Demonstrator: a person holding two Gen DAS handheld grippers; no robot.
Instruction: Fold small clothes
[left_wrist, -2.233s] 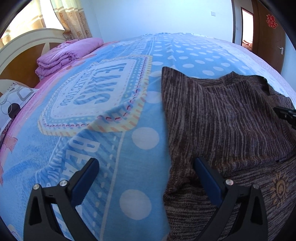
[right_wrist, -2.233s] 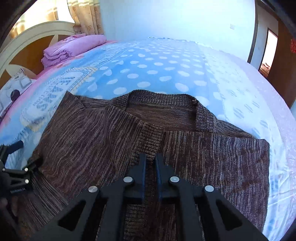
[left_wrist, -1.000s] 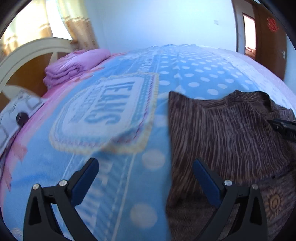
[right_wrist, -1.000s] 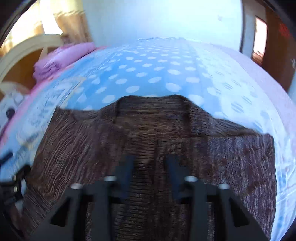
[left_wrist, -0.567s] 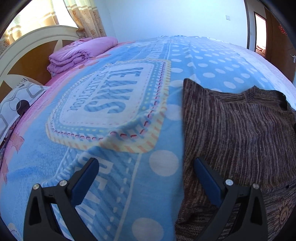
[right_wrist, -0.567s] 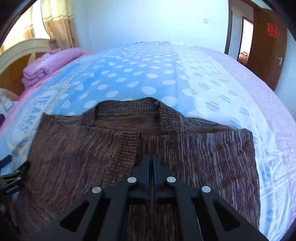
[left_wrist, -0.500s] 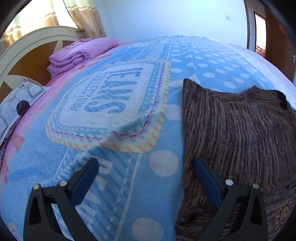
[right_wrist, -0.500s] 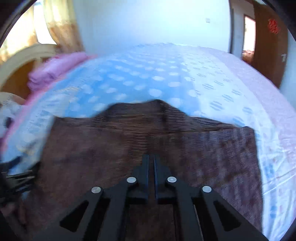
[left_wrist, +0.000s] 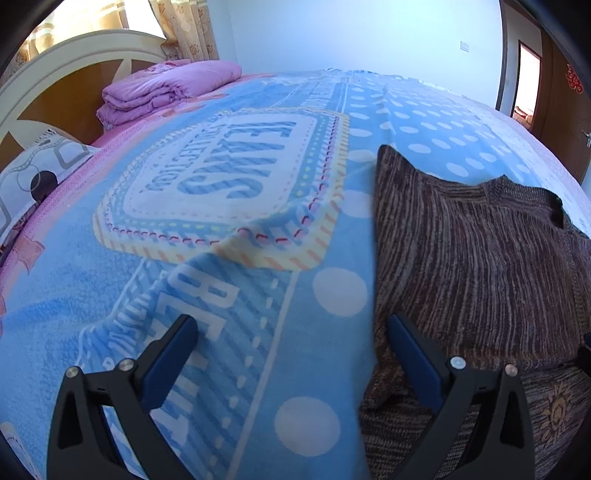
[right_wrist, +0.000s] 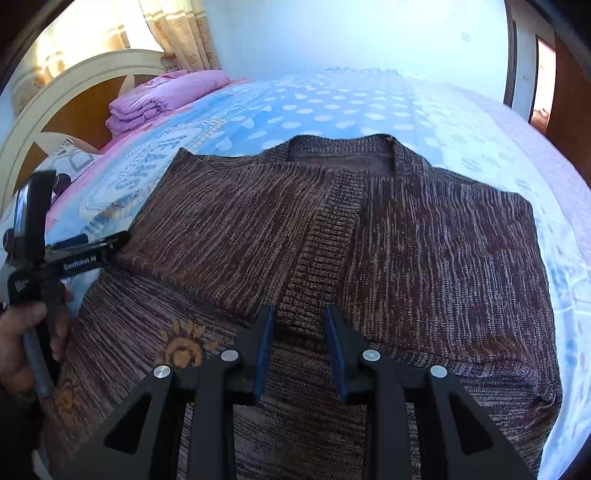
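Note:
A brown knit cardigan (right_wrist: 424, 240) lies flat on the blue dotted blanket (right_wrist: 332, 107), collar to the far side, its lower part folded up with a gold flower pattern (right_wrist: 183, 345) showing. My right gripper (right_wrist: 300, 325) is open, low over the cardigan's ribbed front band near the fold edge. My left gripper (left_wrist: 291, 328) is wide open and empty at the cardigan's left edge (left_wrist: 480, 266), one finger over blanket, one over knit. The left gripper also shows in the right wrist view (right_wrist: 99, 245), held by a hand.
A folded pink quilt (left_wrist: 166, 92) sits at the far left by the white and wood headboard (left_wrist: 55, 85). A patterned pillow (left_wrist: 33, 173) lies at the left. A wooden door (left_wrist: 565, 96) stands at the far right.
My right gripper was shut over the cardigan's front band and has opened. It has drawn back a little. My left gripper stays wide open at the left edge.

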